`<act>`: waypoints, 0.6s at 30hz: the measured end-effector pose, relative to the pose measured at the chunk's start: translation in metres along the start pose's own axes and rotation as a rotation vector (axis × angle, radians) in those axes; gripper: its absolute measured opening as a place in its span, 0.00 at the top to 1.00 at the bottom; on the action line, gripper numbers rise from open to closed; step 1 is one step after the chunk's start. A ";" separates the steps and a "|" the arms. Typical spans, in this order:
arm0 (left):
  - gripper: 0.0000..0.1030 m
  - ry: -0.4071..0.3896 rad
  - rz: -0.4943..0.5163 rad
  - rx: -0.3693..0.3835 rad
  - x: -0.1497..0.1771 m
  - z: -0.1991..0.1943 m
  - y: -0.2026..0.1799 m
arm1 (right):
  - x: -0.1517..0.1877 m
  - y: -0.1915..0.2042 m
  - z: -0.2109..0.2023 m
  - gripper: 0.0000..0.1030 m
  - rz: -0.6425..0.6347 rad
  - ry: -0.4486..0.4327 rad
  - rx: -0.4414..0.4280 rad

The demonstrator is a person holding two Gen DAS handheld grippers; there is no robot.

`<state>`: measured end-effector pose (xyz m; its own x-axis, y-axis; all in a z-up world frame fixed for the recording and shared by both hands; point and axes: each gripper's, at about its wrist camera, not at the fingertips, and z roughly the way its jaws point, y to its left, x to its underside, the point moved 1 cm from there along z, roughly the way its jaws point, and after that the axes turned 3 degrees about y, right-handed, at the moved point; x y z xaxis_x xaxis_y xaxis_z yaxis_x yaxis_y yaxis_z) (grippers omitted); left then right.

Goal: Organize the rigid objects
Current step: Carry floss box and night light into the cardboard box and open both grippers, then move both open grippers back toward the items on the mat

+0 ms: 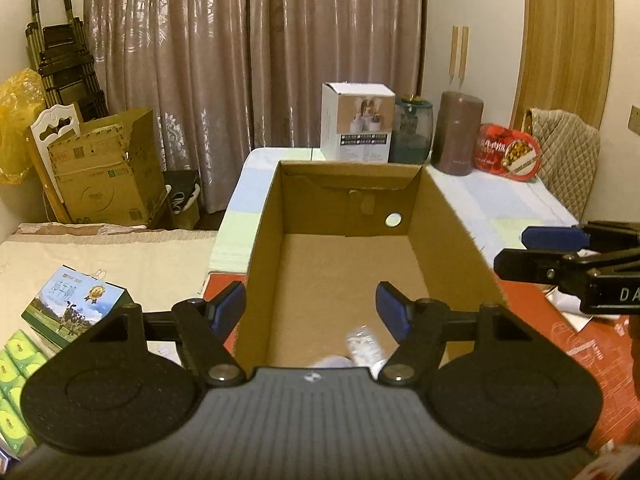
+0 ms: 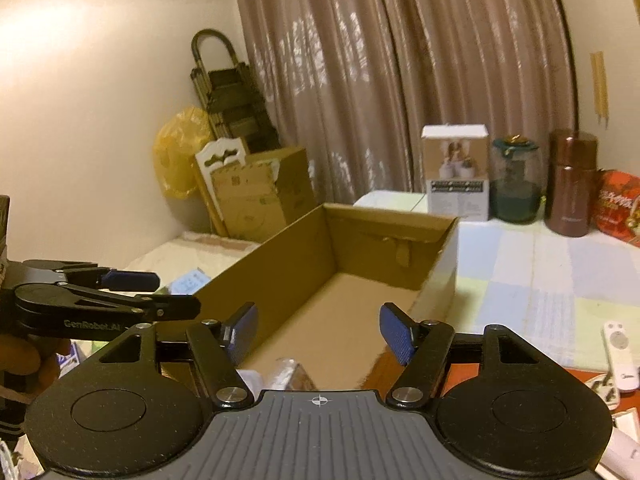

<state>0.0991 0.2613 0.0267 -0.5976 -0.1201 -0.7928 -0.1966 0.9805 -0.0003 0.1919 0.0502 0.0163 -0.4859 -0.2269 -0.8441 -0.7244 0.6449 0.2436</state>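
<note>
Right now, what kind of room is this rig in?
Probably a bedroom at home, doubling as storage: floor-length curtains, a quilted bed cover under the open cardboard box, and a folded step ladder beside stacked cartons in the corner.

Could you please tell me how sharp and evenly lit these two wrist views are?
Left wrist: dim, warm light; fisheye bends the door; the box is fairly sharp, the clear item inside it blurred. Right wrist: softer overall, box edges smeared, curtain sheen glary.

Bedroom at home: bed (image 1: 120, 256), curtains (image 1: 240, 60)
</note>
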 end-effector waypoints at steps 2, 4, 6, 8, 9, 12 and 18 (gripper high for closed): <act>0.35 -0.015 -0.006 0.013 -0.002 -0.006 -0.007 | 0.002 -0.004 -0.010 0.37 -0.001 -0.014 0.017; 0.35 -0.032 -0.010 0.025 -0.004 -0.013 -0.016 | 0.003 -0.009 -0.022 0.37 -0.001 -0.028 0.040; 0.35 -0.046 -0.008 0.042 -0.007 -0.019 -0.027 | 0.005 -0.019 -0.033 0.37 0.003 -0.042 0.072; 0.35 -0.059 -0.004 0.064 -0.009 -0.023 -0.041 | 0.007 -0.031 -0.046 0.37 0.026 -0.055 0.111; 0.35 -0.065 -0.001 0.075 -0.011 -0.025 -0.048 | 0.009 -0.038 -0.053 0.37 0.041 -0.062 0.129; 0.35 -0.084 0.011 0.113 -0.014 -0.032 -0.072 | 0.017 -0.058 -0.076 0.37 0.068 -0.077 0.196; 0.35 -0.093 0.044 0.203 -0.017 -0.036 -0.124 | 0.041 -0.104 -0.130 0.37 0.117 -0.091 0.328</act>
<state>0.1055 0.1359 0.0625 -0.5256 -0.0712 -0.8477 -0.0064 0.9968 -0.0798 0.1833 -0.1212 0.0185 -0.5001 -0.0817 -0.8621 -0.4639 0.8659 0.1870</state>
